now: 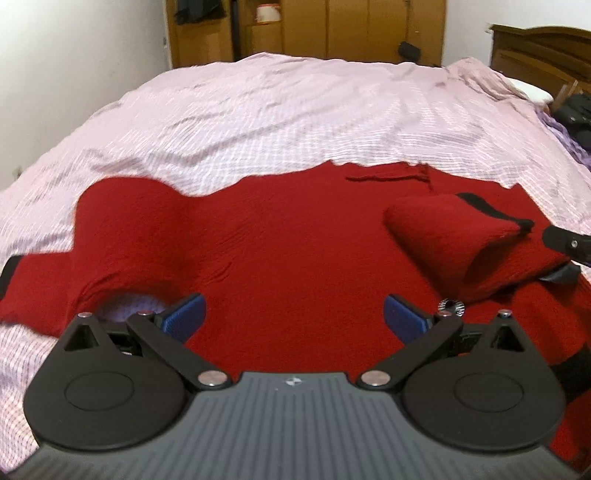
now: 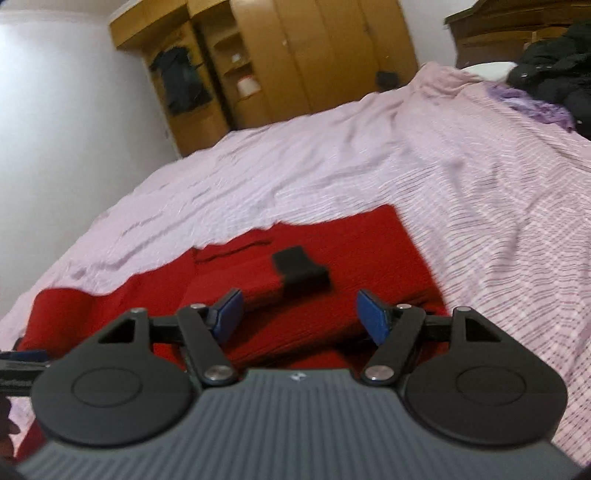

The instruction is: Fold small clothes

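Observation:
A red knit sweater (image 1: 288, 236) lies spread on the pink checked bedspread (image 1: 295, 118). Its right sleeve (image 1: 454, 240), with a black cuff, is folded in over the body. My left gripper (image 1: 293, 319) is open and empty, low over the sweater's near middle. The right gripper's finger (image 1: 565, 242) shows at the right edge by the folded sleeve. In the right wrist view the sweater (image 2: 332, 251) lies ahead with the folded sleeve and its black cuff (image 2: 301, 271). My right gripper (image 2: 299, 317) is open and empty just above that sleeve.
A wooden wardrobe (image 1: 332, 29) stands beyond the far bed edge. A dark wooden headboard (image 1: 543, 51), a white pillow (image 1: 532, 90) and dark clothes (image 2: 554, 66) with a purple cloth (image 2: 532, 101) are at the right. A white wall (image 1: 74, 55) is at the left.

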The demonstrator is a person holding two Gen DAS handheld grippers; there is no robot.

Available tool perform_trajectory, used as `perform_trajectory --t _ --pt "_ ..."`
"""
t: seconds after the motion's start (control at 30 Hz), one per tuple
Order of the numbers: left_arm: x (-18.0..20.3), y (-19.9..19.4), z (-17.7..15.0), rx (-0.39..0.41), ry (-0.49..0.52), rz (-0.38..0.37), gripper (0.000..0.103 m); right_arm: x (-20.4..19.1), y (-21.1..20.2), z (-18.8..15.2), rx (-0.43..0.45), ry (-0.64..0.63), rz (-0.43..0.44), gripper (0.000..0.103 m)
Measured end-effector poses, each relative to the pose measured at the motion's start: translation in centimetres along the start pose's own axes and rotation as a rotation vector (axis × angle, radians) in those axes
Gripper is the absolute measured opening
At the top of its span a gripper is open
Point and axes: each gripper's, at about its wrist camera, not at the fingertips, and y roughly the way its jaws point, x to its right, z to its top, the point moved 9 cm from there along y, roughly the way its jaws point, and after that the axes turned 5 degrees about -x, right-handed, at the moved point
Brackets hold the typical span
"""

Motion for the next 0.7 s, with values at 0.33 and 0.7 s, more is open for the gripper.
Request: perform_trajectory --t 0.33,0.7 --pt "6.2 0.2 2.0 0.062 0.129 -0.033 0.103 2.3 1.4 -0.6 0.008 0.007 0.007 0.031" --pt "13.6 2.7 4.1 0.110 0.299 -0.078 0.103 4.2 2.3 -2.2 -0.027 0.086 0.024 0.031"
